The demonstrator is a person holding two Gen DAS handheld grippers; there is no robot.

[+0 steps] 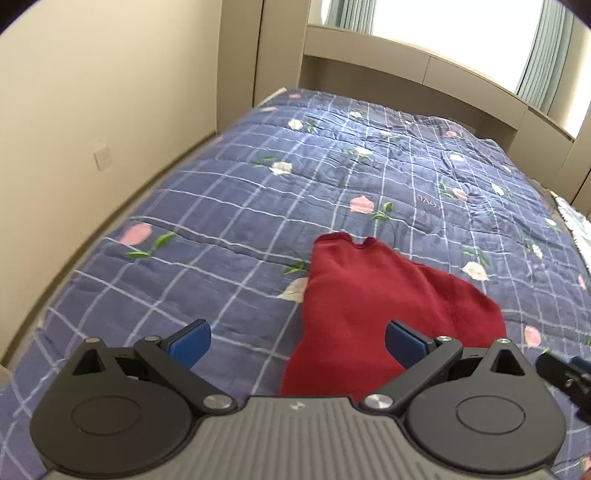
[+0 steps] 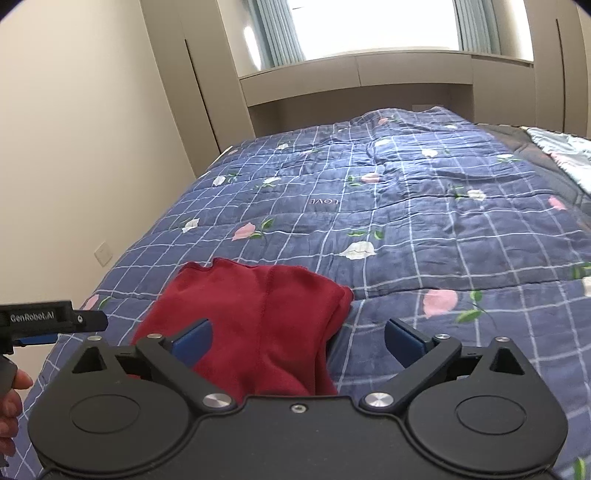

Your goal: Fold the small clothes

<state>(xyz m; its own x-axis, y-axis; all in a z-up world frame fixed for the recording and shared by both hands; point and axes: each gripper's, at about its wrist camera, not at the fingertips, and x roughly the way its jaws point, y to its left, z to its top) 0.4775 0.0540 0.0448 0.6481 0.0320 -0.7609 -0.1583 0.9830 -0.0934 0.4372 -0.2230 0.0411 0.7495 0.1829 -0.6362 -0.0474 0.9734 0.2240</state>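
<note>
Right wrist only: hand [image 2: 9, 410] beside left gripper [image 2: 55, 325], red garment [image 2: 258, 325].

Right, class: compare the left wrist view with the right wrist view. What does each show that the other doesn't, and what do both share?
Only the left wrist view shows the left hand-held gripper head-on, open, and the red garment's right corner. Only the right wrist view shows the right hand-held gripper head-on, open, the "GenRobot.AI" label on the other gripper, the person's fingers, and a pale quilt at the far right. Both share the garment lying on the blue checked bedspread, the wall socket and the window.
</note>
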